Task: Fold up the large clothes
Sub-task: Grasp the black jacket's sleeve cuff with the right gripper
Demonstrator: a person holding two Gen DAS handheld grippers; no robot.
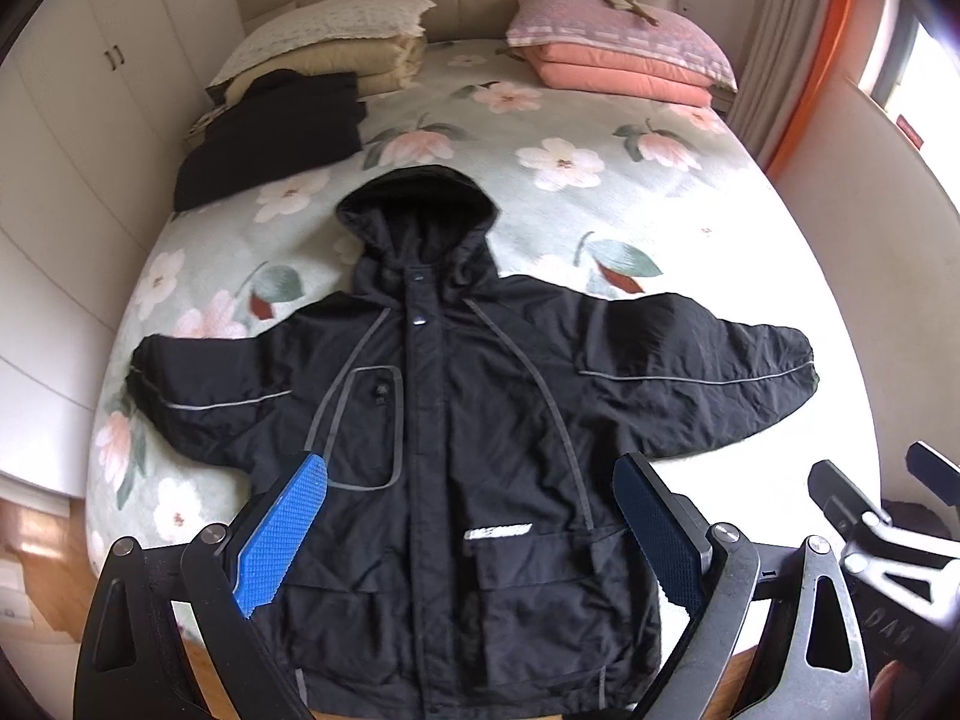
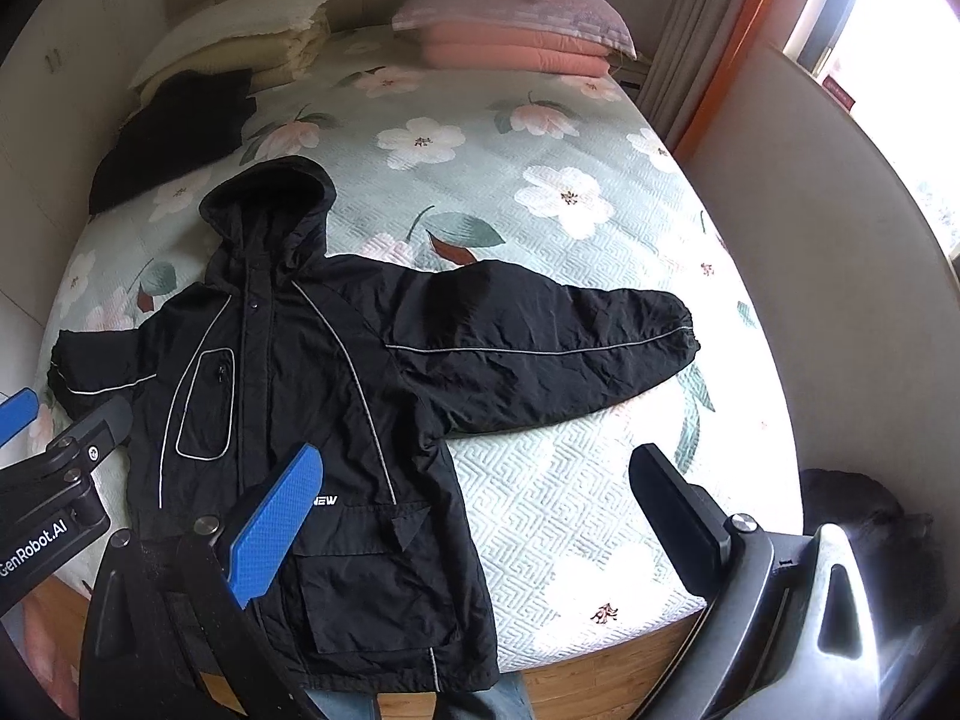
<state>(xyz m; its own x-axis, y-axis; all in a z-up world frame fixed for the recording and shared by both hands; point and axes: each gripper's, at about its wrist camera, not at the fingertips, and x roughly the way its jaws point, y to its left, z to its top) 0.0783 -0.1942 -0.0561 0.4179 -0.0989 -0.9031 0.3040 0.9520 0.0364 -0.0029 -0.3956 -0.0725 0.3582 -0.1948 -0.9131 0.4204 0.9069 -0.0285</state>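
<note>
A black hooded jacket (image 1: 456,420) lies flat, front up, on the floral bed, sleeves spread to both sides, hood toward the pillows, hem at the near edge. It also shows in the right wrist view (image 2: 312,384). My left gripper (image 1: 474,528) is open and empty, held above the jacket's lower body. My right gripper (image 2: 480,516) is open and empty, above the jacket's right hem and the bare bedspread beside it. The right gripper shows at the right edge of the left wrist view (image 1: 876,498); the left gripper shows at the left edge of the right wrist view (image 2: 54,432).
A folded black garment (image 1: 270,132) lies at the far left of the bed (image 1: 690,210) by cream pillows (image 1: 336,36). Pink pillows (image 1: 618,42) are at the far right. White wardrobe doors stand left, curtain and window right. The wooden bed frame (image 2: 600,684) is at the near edge.
</note>
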